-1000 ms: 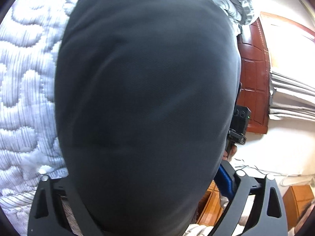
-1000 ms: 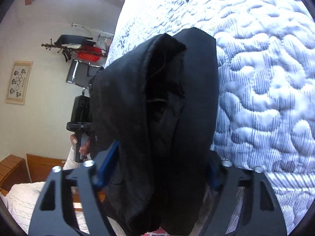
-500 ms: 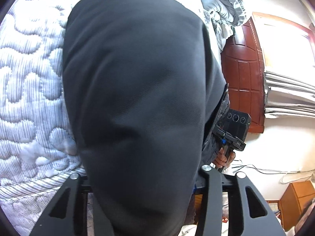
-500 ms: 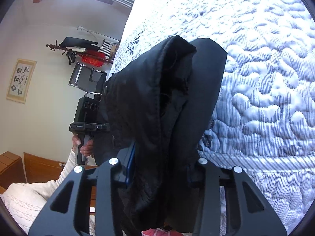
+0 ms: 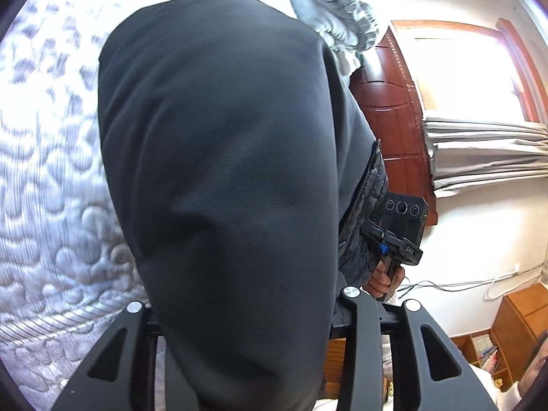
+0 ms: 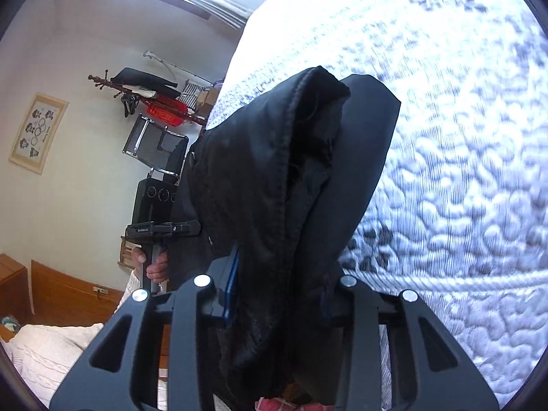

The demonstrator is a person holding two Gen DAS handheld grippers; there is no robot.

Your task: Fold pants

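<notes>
Here the dark pants (image 5: 219, 171) are held up in front of both cameras, clamped at one end in the left gripper (image 5: 243, 311) and at the other in the right gripper (image 6: 274, 284). The jaws of both are closing, with the fabric pressed between the pads. In the left wrist view the cloth is seen as one broad, smooth panel rising from the jaws toward the top of the frame, so its long axis runs away from the camera and over the bed (image 5: 44, 178). In the right wrist view the bunched end is seen, with a stitched hem (image 6: 287, 157) curling over at the top and a flatter layer behind it on the right; this end likewise stands up from the jaws and leans toward the quilted bedcover.

Most of each view is blocked by the pants themselves. Beside them, each gripper is caught by the other's camera, gripped by a hand (image 5: 380, 277) at its handle. A crumpled pale blanket (image 5: 328, 10) lies at the far side of the bed, near a red-brown wooden door (image 5: 394, 116) and pleated curtains (image 5: 486, 154). On the other side a coat rack (image 6: 147, 96), a folding chair (image 6: 154, 147) and a framed picture (image 6: 37, 133) on the wall are seen.
</notes>
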